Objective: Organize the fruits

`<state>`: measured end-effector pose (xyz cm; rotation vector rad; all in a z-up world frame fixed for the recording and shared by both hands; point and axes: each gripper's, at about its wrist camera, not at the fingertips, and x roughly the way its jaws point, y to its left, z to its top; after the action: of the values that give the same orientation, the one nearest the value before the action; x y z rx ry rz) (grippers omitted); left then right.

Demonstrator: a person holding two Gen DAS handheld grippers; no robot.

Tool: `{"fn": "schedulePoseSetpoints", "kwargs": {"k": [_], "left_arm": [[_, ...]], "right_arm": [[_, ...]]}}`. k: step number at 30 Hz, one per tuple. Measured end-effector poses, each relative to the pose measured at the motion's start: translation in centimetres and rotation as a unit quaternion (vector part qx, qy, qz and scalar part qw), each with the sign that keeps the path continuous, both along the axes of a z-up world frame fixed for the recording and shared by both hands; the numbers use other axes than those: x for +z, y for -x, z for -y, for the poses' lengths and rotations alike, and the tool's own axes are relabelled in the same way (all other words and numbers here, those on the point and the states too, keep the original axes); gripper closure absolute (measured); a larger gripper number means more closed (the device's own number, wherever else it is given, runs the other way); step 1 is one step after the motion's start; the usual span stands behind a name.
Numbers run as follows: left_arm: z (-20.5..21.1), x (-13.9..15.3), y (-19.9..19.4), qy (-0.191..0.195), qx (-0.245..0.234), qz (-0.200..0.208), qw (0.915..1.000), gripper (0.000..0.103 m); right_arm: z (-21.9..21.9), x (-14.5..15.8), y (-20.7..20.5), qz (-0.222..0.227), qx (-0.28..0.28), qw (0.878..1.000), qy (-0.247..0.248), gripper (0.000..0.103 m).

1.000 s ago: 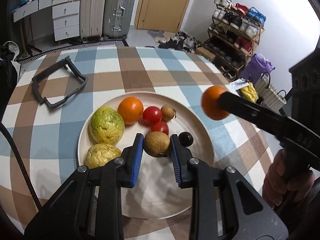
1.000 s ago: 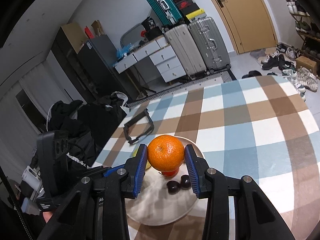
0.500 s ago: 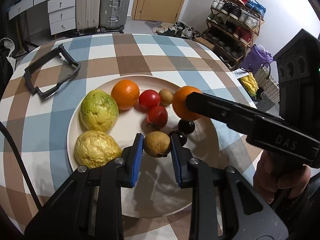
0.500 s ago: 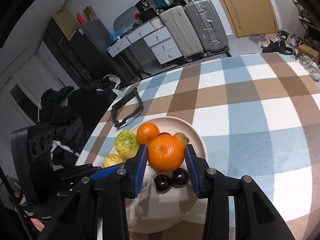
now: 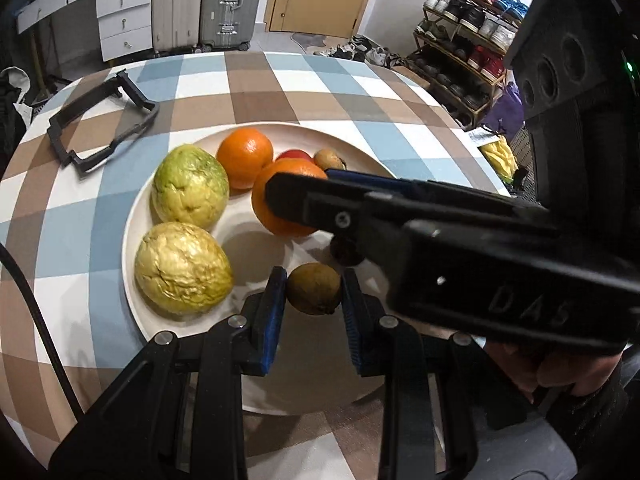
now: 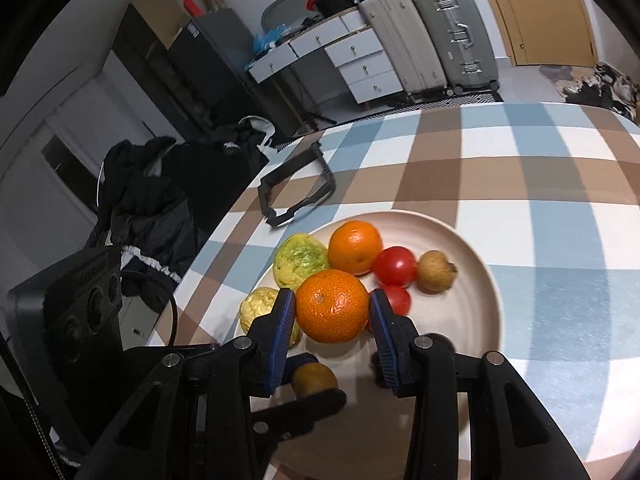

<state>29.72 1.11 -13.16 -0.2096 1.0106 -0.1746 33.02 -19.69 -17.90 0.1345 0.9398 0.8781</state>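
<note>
A cream plate (image 5: 176,332) on the checked table holds two yellow-green fruits (image 5: 182,268), an orange (image 5: 245,157), two tomatoes (image 6: 395,266), a brown fruit (image 6: 436,271) and dark small fruits. My left gripper (image 5: 314,300) is shut on a brown kiwi-like fruit (image 5: 314,288) just above the plate's near side. My right gripper (image 6: 332,320) is shut on a second orange (image 6: 332,306) and holds it over the plate's middle; in the left wrist view this orange (image 5: 280,200) sits low beside the first orange, with the right gripper crossing from the right.
A black plastic frame (image 5: 100,128) lies on the table beyond the plate at the left. The table edge curves close on the left and right. Dark clothing (image 6: 152,200) hangs beside the table. Suitcases, drawers and a shoe rack stand further back.
My right gripper has carried its orange leftward and down over the plate, close to the other orange. My left gripper has come nearer the plate, still holding the brown fruit.
</note>
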Motion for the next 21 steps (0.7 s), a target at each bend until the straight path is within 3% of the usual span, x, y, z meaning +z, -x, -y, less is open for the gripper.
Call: {"fn": "schedulePoseSetpoints", "kwargs": {"k": [6,8,9,14,17,19,21], "left_arm": [[-0.8,0.6,-0.3,0.007,0.012,0.010,0.9999,0.078],[-1.1,0.9,-0.2,0.013,0.016,0.009,0.9998,0.070],[-1.2,1.2,0.0,0.018,0.018,0.012,0.9996,0.063],[-1.3,3.0,1.5,0.011,0.028,0.038,0.9988,0.049],[-1.5,4.8,2.8,0.016,0.027,0.062,0.9976,0.043],[-1.6,6.3,4.1,0.005,0.039,0.088,0.9954,0.029],[-1.8,7.8,5.3,-0.003,0.051,0.116,0.9920,0.022]], "right_arm": [[-0.7,-0.3,-0.1,0.008,-0.004,1.000,0.008,0.062],[-0.5,-0.3,-0.3,0.006,-0.010,1.000,0.004,0.060],[-0.2,-0.2,-0.3,0.006,-0.015,1.000,0.000,0.054],[2.9,2.2,0.7,0.033,-0.049,0.997,-0.039,0.048],[5.0,4.2,2.1,0.063,-0.074,0.994,-0.053,0.034],[6.4,5.7,3.8,0.092,-0.091,0.989,-0.065,0.027],[7.4,6.9,5.3,0.116,-0.105,0.985,-0.072,0.014]]}}
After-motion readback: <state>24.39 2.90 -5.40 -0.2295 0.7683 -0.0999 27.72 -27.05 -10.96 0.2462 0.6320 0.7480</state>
